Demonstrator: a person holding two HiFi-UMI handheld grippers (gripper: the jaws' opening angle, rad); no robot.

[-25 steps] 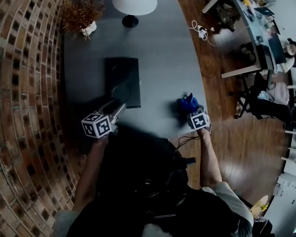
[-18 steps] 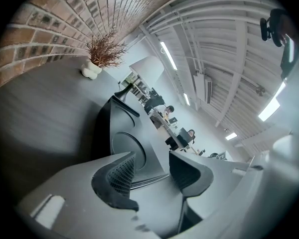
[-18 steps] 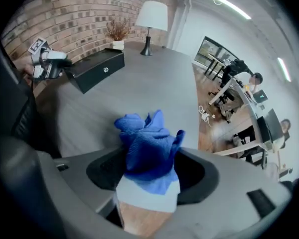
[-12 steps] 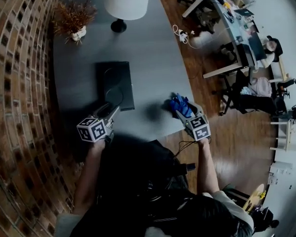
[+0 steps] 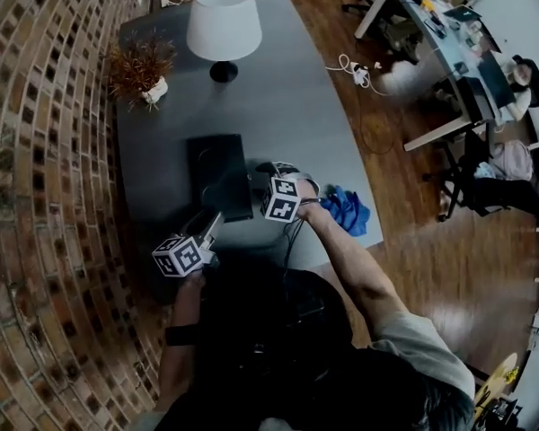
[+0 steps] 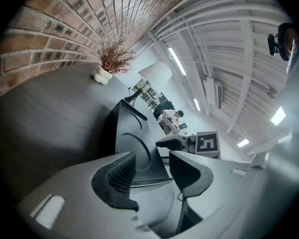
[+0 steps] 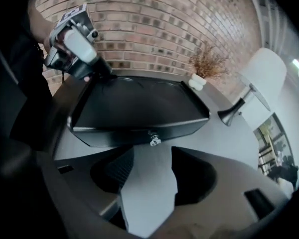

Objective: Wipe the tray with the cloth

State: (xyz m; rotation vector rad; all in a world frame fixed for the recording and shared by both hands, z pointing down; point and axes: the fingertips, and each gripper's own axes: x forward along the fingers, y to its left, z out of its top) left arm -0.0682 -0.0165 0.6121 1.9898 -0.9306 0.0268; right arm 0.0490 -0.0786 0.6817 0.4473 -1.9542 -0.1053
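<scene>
The black tray [image 5: 217, 171] lies on the grey table [image 5: 287, 88]; it also fills the right gripper view [image 7: 139, 106] and shows in the left gripper view [image 6: 132, 146]. The blue cloth [image 5: 345, 210] lies crumpled near the table's right edge, with no gripper on it. My right gripper [image 5: 268, 176] hovers beside the tray's right long side; its jaws [image 7: 152, 171] are closing with nothing between them. My left gripper [image 5: 211, 222] points at the tray's near end, and its open jaws [image 6: 152, 171] hold nothing.
A white-shaded lamp [image 5: 222, 19] and a dried plant in a white vase [image 5: 145, 64] stand at the table's far end. A brick wall [image 5: 45, 151] runs along the left. Wooden floor, a power strip [image 5: 359, 72] and office desks lie to the right.
The right gripper has let go of the blue cloth and moved left to the tray's side. The cloth now lies on the table. The left gripper has barely moved.
</scene>
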